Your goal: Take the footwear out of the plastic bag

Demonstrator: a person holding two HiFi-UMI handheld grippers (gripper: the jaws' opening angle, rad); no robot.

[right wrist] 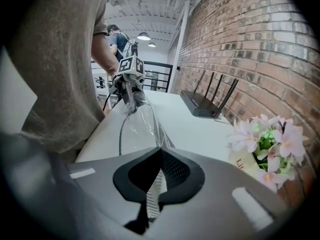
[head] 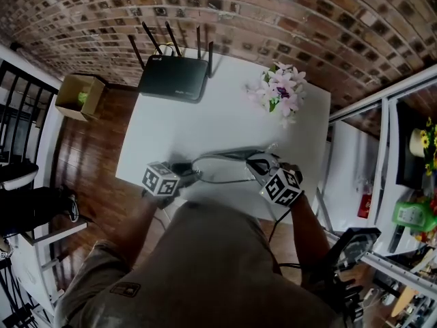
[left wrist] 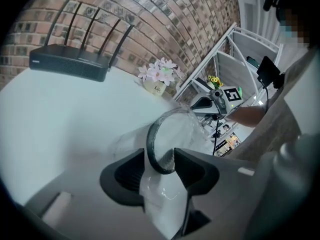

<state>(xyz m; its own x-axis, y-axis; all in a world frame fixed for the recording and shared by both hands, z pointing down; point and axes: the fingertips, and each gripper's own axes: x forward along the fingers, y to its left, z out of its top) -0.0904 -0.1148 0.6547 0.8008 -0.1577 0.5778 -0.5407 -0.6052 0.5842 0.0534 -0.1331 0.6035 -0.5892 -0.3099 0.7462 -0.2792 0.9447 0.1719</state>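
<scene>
A clear plastic bag (head: pixel 225 164) lies near the front edge of the white table (head: pixel 225 118), stretched between my two grippers. Inside it is flat white footwear with a dark rim (left wrist: pixel 151 146), seen through the plastic. My left gripper (left wrist: pixel 160 166) stands open, with the bag's end and the dark rim lying between its fingers; in the head view it is at the bag's left end (head: pixel 193 177). My right gripper (right wrist: pixel 157 176) is shut on a thin strip of the bag's edge, at the bag's right end (head: pixel 254 164). The bag (right wrist: pixel 137 126) runs from it towards the left gripper (right wrist: pixel 131 91).
A black router (head: pixel 174 76) with several antennas sits at the table's far edge. A pot of pink flowers (head: pixel 280 91) stands at the far right. White shelving (head: pixel 382 176) is to the right of the table, and a cardboard box (head: pixel 78 96) is on the wooden floor to the left.
</scene>
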